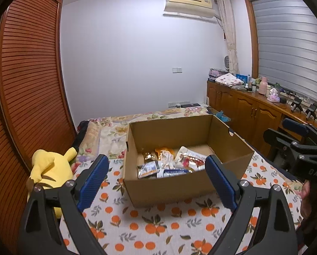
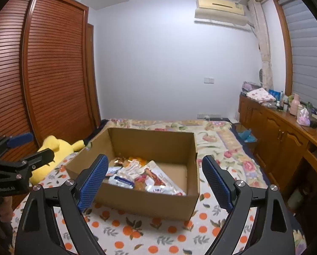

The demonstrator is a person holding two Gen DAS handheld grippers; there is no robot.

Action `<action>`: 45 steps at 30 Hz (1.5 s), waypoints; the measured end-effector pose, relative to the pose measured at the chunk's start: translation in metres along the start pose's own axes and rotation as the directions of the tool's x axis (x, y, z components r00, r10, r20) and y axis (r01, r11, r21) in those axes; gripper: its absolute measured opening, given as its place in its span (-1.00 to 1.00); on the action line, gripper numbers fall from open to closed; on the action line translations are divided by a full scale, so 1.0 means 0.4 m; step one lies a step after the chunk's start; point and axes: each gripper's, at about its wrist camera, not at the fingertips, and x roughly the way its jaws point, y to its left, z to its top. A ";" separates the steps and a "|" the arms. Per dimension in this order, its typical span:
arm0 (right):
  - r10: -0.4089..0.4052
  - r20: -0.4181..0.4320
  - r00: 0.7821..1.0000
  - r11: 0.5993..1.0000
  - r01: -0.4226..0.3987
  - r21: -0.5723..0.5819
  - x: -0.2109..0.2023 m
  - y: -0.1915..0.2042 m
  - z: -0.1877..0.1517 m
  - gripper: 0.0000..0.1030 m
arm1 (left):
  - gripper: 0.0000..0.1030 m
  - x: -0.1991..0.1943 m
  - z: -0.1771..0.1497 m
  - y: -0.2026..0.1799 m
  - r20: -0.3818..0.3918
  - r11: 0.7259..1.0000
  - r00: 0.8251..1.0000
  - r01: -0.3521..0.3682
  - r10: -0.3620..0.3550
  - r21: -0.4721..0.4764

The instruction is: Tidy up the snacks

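Note:
An open cardboard box [image 1: 171, 188] stands on the orange-print bedspread [image 1: 154, 229]; it also shows in the right wrist view [image 2: 145, 205]. Several snack packets [image 1: 169, 163] lie piled on its floor toward the near left side, and they show in the right wrist view [image 2: 141, 177] too. My left gripper [image 1: 156, 179] is open and empty, held just in front of and above the box's near wall. My right gripper [image 2: 155, 180] is open and empty, also near the box's front wall. Each gripper shows at the edge of the other's view.
A yellow plush toy [image 1: 50, 170] lies on the bed left of the box, beside the slatted wooden wardrobe [image 1: 26, 80]. A wooden cabinet [image 1: 247, 110] with bottles and cloths runs along the right under the window. The floral quilt [image 2: 222, 140] lies beyond the box.

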 end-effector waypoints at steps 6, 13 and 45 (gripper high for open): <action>-0.007 0.014 1.000 1.000 0.007 0.007 -0.059 0.007 -0.038 0.78 | 0.81 -0.054 -0.036 -0.004 0.009 1.000 1.000 -0.006 0.006 -0.005; -0.014 0.037 0.999 1.000 0.013 0.013 -0.122 0.015 -0.072 0.78 | 0.81 -0.104 -0.071 -0.007 0.013 1.000 1.000 -0.008 0.008 -0.018; -0.027 0.033 0.999 0.999 0.027 0.026 -0.162 0.015 -0.144 0.78 | 0.81 -0.128 -0.134 0.011 -0.011 0.999 1.000 -0.022 0.021 -0.049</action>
